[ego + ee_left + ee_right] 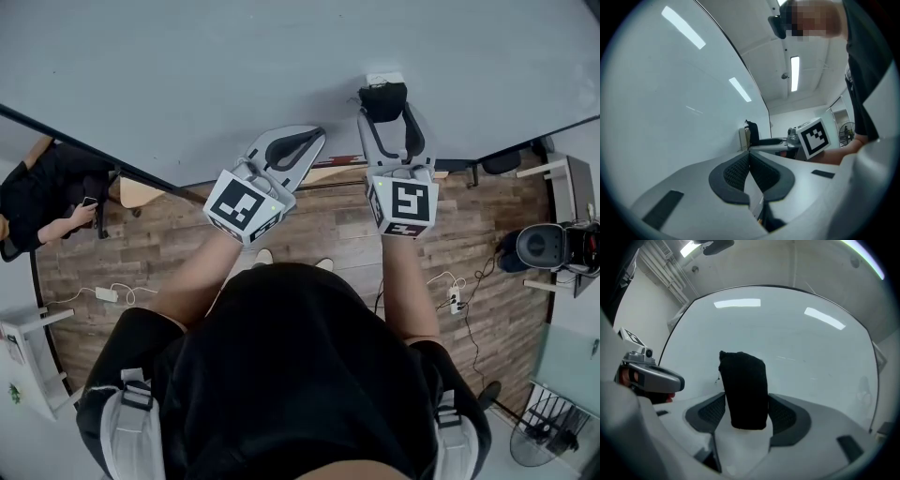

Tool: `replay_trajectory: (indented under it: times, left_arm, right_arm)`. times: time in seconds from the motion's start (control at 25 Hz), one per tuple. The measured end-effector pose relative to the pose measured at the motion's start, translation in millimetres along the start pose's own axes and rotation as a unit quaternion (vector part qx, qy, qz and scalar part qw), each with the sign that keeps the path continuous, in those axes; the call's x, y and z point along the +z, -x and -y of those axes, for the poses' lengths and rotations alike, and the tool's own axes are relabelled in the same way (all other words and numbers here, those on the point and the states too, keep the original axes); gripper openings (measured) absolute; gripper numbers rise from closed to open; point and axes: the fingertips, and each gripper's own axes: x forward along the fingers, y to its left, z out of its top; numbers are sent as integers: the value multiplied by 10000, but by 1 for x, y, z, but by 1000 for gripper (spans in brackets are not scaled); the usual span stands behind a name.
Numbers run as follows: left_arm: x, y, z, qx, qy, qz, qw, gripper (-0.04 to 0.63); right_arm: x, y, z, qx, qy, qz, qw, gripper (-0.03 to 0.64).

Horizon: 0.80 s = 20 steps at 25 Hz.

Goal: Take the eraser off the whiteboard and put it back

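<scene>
Right gripper (749, 412) jaws stand apart around the eraser (744, 390) on the whiteboard (811, 357), left gripper (750, 176) closed empty; placing looks done, so I'd next back straight out.

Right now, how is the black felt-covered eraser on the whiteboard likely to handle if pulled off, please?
The black felt-covered eraser probably feels light and stiff: a compact block. Its fuzzy cover should resist slipping between the right gripper's jaws. It clings to the upright whiteboard, so expect a slight tug.

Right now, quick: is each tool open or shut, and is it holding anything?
Left tool: closed, holding nothing.
Right tool: open, with the eraser between its jaws but not gripped.
</scene>
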Motion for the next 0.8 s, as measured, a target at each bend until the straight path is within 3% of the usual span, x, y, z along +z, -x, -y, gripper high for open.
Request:
replay_trajectory:
  times: [0.4, 0.8]
  left_arm:
    - [-3, -2, -11, 7, 22, -15, 10000, -5]
    - [-1, 5, -1, 21, 7, -37, 10000, -5]
  right_arm:
    - [-1, -12, 7, -323, 108, 79, 9994, 259]
    - [5, 1, 5, -290, 115, 113, 9995, 222]
